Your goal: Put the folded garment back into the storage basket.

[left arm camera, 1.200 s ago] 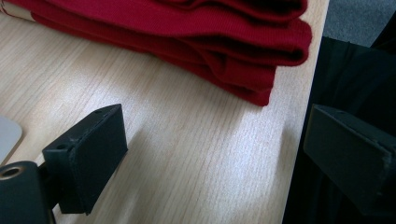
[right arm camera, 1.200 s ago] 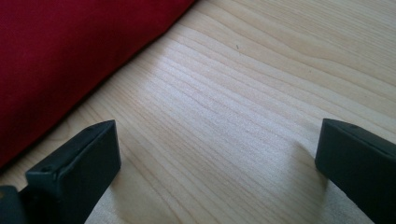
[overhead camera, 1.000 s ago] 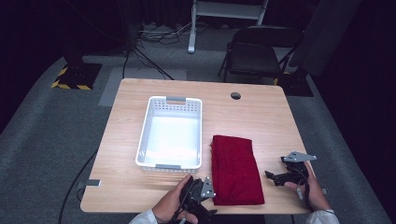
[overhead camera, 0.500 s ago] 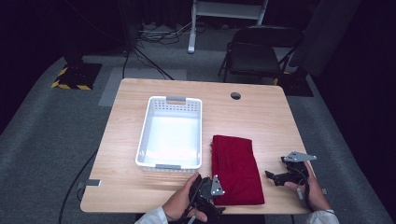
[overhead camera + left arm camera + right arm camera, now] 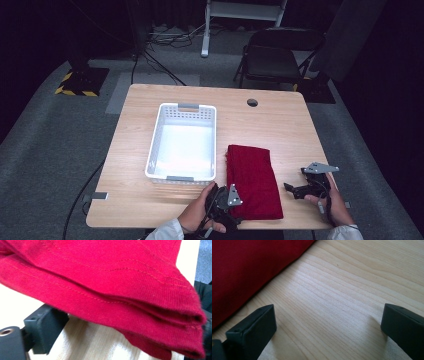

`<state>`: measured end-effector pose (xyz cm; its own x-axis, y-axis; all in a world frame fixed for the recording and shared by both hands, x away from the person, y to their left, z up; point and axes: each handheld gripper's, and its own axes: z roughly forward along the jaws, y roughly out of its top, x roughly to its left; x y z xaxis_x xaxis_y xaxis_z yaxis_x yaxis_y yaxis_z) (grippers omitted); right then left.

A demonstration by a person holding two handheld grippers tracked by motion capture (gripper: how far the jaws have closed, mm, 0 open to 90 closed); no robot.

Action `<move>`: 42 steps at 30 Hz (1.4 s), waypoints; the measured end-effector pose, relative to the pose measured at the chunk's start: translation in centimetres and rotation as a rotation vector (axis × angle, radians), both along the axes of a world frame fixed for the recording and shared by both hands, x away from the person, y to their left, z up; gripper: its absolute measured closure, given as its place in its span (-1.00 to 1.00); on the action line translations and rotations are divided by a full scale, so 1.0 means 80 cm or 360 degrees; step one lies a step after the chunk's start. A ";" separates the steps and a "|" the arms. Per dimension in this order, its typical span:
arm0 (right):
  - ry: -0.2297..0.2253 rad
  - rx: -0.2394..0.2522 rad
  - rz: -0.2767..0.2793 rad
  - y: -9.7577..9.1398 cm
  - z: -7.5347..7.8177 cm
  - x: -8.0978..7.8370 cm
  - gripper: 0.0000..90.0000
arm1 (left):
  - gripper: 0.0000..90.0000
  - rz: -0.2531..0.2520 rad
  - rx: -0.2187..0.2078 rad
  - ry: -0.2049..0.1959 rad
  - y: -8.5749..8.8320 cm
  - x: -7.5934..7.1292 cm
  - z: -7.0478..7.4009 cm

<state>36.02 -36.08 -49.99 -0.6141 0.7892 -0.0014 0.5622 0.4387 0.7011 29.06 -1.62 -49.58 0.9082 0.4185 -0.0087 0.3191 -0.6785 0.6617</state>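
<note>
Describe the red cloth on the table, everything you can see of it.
The red cloth is a knit fabric folded into a long rectangle of several layers, with stitched hems showing at its edge. It lies flat on the wooden table, right of the white basket, apart from it. The left gripper is at its near left corner, which is raised off the table; whether the jaws grip it cannot be told. The right gripper rests open beside it, not touching.

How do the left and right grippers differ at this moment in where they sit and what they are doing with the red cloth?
The left gripper is at the near left corner of the folded red cloth, with the cloth's edge lying over one jaw; the right gripper sits apart from the cloth, over bare table. The right gripper's jaws stand wide open with only wood between them; whether the left is open cannot be told. Both are hand-held low at the table's near edge.
</note>
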 end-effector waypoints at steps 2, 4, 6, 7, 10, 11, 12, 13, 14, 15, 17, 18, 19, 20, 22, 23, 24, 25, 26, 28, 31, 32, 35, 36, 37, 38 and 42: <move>0.0000 0.0000 0.0000 0.000 0.000 0.000 -1.00 | -0.71 0.0007 -0.0011 -0.0004 0.001 0.000 0.000; 0.0000 0.0000 0.0000 0.000 0.000 0.000 -1.00 | -0.50 0.0003 -0.0038 -0.0018 0.003 0.000 0.001; 0.0000 0.0000 0.0000 0.000 0.000 0.000 -1.00 | -0.44 0.0008 -0.0060 -0.0028 0.004 -0.002 0.001; 0.0000 0.0000 0.0000 0.000 0.000 0.000 -1.00 | -0.28 0.0003 -0.0072 -0.0036 0.004 -0.004 0.001; 0.0000 0.0000 0.0000 0.000 0.000 0.000 -1.00 | -0.08 -0.0014 -0.0076 -0.0042 0.005 -0.006 0.002; 0.0000 0.0000 0.0001 0.000 0.000 0.000 -1.00 | -0.04 -0.0014 -0.0076 -0.0042 0.005 -0.006 0.002; -0.0001 -0.0001 0.0003 0.000 0.000 0.000 -1.00 | -0.01 -0.0016 -0.0073 -0.0040 0.006 -0.006 0.003; -0.0001 -0.0001 0.0004 0.000 0.000 0.000 -1.00 | 0.00 -0.0016 -0.0077 -0.0042 0.006 -0.006 0.002; -0.0002 -0.0001 0.0008 0.000 0.000 0.000 -1.00 | 0.01 -0.0016 -0.0077 -0.0042 0.006 -0.006 0.002; -0.0002 -0.0001 0.0008 0.000 0.000 0.000 -1.00 | 0.01 -0.0022 -0.0075 -0.0046 0.006 -0.006 0.003; -0.0002 -0.0001 0.0022 -0.001 0.000 0.001 -1.00 | 0.03 -0.0025 -0.0078 -0.0042 0.007 -0.005 0.002; 0.0000 -0.0010 0.0018 -0.001 0.001 0.001 -0.99 | 0.03 -0.0029 -0.0077 -0.0041 0.007 -0.005 0.003; 0.0000 -0.0010 0.0018 -0.001 0.001 0.001 -0.99 | 0.03 -0.0031 -0.0080 -0.0038 0.007 -0.004 0.003; -0.0011 -0.0031 0.0010 -0.001 0.002 0.001 -0.99 | 0.04 -0.0033 -0.0085 -0.0039 0.007 -0.004 0.002; -0.0015 -0.0056 0.0001 -0.001 0.004 0.001 -0.99 | 0.05 -0.0035 -0.0084 -0.0040 0.008 -0.004 0.002; -0.0018 -0.0067 -0.0007 -0.001 0.005 0.001 -0.97 | 0.04 -0.0034 -0.0086 -0.0038 0.008 -0.004 0.002; -0.0023 -0.0077 -0.0015 -0.001 0.006 0.001 -0.95 | 0.04 -0.0033 -0.0085 -0.0040 0.008 -0.004 0.002; -0.0030 -0.0085 -0.0018 -0.001 0.007 0.001 -0.96 | 0.04 -0.0026 -0.0087 -0.0037 0.008 -0.005 0.002; -0.0034 -0.0082 -0.0023 -0.001 0.009 0.001 -0.95 | 0.04 -0.0028 -0.0091 -0.0040 0.008 -0.004 0.002; -0.0038 -0.0058 -0.0037 -0.002 0.014 0.001 -0.94 | 0.04 -0.0028 -0.0091 -0.0040 0.008 -0.004 0.002; -0.0055 -0.0052 -0.0049 -0.004 0.021 0.003 -0.94 | 0.04 -0.0027 -0.0092 -0.0040 0.008 -0.005 0.002; -0.0055 -0.0052 -0.0049 -0.004 0.021 0.003 -0.94 | 0.04 -0.0028 -0.0092 -0.0040 0.008 -0.004 0.002; -0.0075 -0.0048 -0.0054 -0.003 0.027 0.004 -0.94 | 0.04 -0.0032 -0.0090 -0.0036 0.008 -0.004 0.002; -0.0080 -0.0047 -0.0052 -0.002 0.029 0.005 -0.94 | 0.04 -0.0034 -0.0093 -0.0038 0.008 -0.004 0.002; -0.0082 -0.0051 -0.0048 -0.001 0.030 0.005 -0.94 | 0.04 -0.0033 -0.0092 -0.0036 0.008 -0.004 0.002; -0.0083 -0.0055 -0.0041 0.001 0.032 0.006 -0.94 | 0.04 -0.0036 -0.0093 -0.0037 0.008 -0.004 0.002; -0.0089 -0.0066 -0.0012 0.009 0.038 0.010 -0.94 | 0.04 -0.0039 -0.0094 -0.0038 0.008 -0.004 0.001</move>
<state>36.81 -35.35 -46.97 -0.6063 0.7923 -0.0684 0.5261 0.4641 0.7126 28.76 -0.94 -49.46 0.9183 0.3957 -0.0111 0.2866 -0.6454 0.7080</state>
